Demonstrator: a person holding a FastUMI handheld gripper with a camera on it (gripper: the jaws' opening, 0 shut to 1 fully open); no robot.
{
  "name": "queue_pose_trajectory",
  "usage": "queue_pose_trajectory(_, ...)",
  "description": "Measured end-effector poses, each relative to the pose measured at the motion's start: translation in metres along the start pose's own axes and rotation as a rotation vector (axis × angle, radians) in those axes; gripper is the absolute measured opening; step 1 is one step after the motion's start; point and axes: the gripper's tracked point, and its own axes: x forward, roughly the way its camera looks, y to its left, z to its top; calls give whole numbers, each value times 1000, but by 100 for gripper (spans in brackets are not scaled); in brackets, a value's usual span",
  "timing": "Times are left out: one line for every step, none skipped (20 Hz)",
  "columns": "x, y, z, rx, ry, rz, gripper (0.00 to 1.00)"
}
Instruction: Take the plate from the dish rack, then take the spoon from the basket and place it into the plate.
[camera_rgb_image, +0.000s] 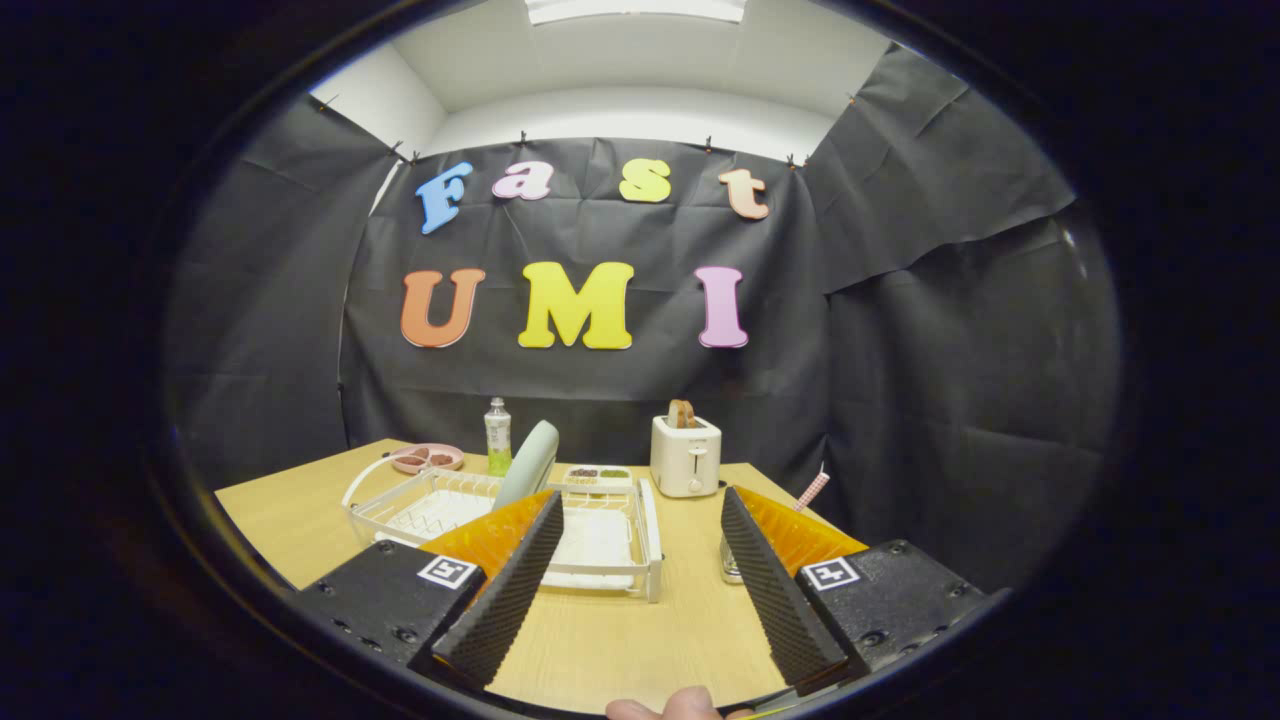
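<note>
gripper up above the wooden table, jaws spread wide, nothing between them but bare tabletop and the near corner of the rack. the white dish rack sits just ahead, half hidden behind the left finger, and there's the plate, pale green, standing on edge and leaning in the rack, just beyond the left fingertip. behind the rack, a pink dish with something dark in it, a small bottle with a green label, and a little white tray of bits. a white toaster stands beyond the gap, a slice of bread poking up from it. by the right finger, a glimpse of a wire container, touching or apart i can't tell, and a checked handle sticking up behind that finger. a fingertip shows at the near edge.
</note>
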Motion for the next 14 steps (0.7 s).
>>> queue_pose_trajectory(1, 2, -1, 3, 3, 5, 100)
queue_pose_trajectory(3, 4, -3, 7, 5, 10, 100)
queue_pose_trajectory(5, 5, -2, 14, 6, 17, 100)
queue_pose_trajectory(6, 6, -4, 20, 9, 20, 100)
queue_pose_trajectory(8, 6, -5, 23, 15, 19, 100)
queue_pose_trajectory(8, 7, -5, 26, 19, 20, 100)
queue_pose_trajectory(9, 6, -4, 30, 19, 20, 100)
queue_pose_trajectory(10, 6, -4, 34, 20, 20, 100)
queue_pose_trajectory(11, 6, -3, 36, 23, 20, 100)
queue_pose_trajectory(11, 6, -4, 35, 25, 21, 100)
queue_pose_trajectory(11, 7, -3, 30, 29, 19, 100)
queue_pose_trajectory(14, 7, -5, 25, 39, 20, 100)
queue_pose_trajectory(14, 10, -4, 25, 52, 29, 100)
queue_pose_trajectory(16, 14, -4, 27, 65, 39, 100)
